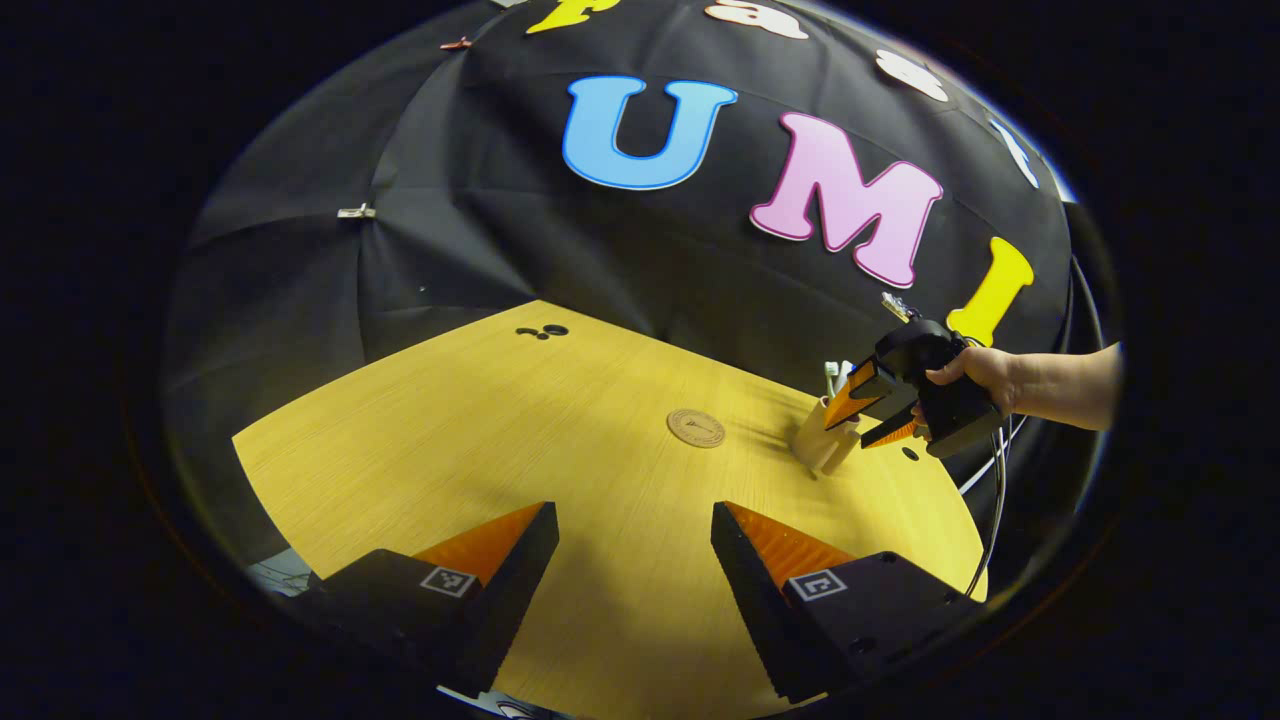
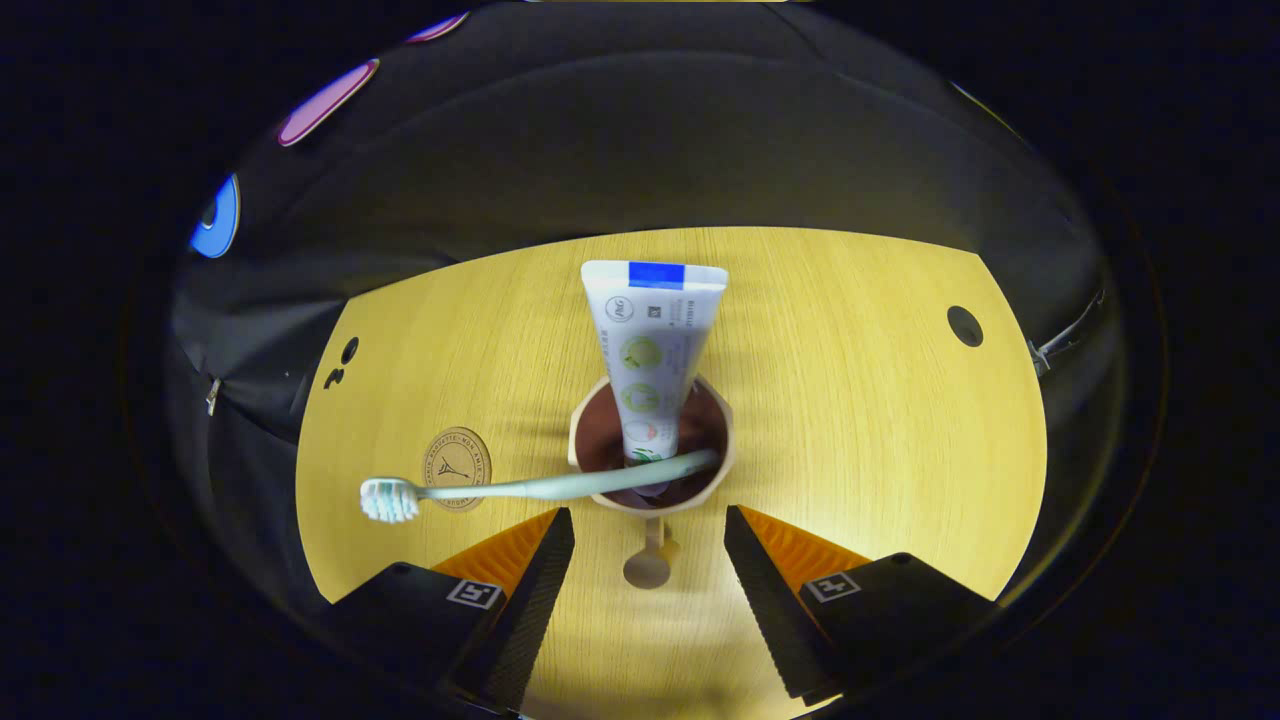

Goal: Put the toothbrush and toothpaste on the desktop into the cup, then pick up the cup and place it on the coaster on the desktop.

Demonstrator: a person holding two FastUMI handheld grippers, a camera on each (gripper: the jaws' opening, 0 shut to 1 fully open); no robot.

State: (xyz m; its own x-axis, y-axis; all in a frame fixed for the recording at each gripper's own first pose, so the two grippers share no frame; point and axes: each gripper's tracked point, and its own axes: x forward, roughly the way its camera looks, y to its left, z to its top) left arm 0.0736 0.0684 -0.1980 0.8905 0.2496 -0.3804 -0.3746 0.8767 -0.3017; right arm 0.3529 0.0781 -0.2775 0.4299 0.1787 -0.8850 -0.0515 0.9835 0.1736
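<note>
Fingers of right gripper [image 2: 648, 545] spread above cup [image 2: 652, 495]; left gripper [image 1: 634, 545] open, empty.

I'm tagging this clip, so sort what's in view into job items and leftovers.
Job items: beige plastic cup; white toothpaste tube with blue band, standing in it; pale green toothbrush, leaning out of it; round brown coaster; right tool, open.

Leftovers: light wooden desktop; left tool, open; black cable.

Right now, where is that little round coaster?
In the right gripper view the coaster lies flat on the desktop, left of the cup, under the toothbrush head that sticks out.
</note>
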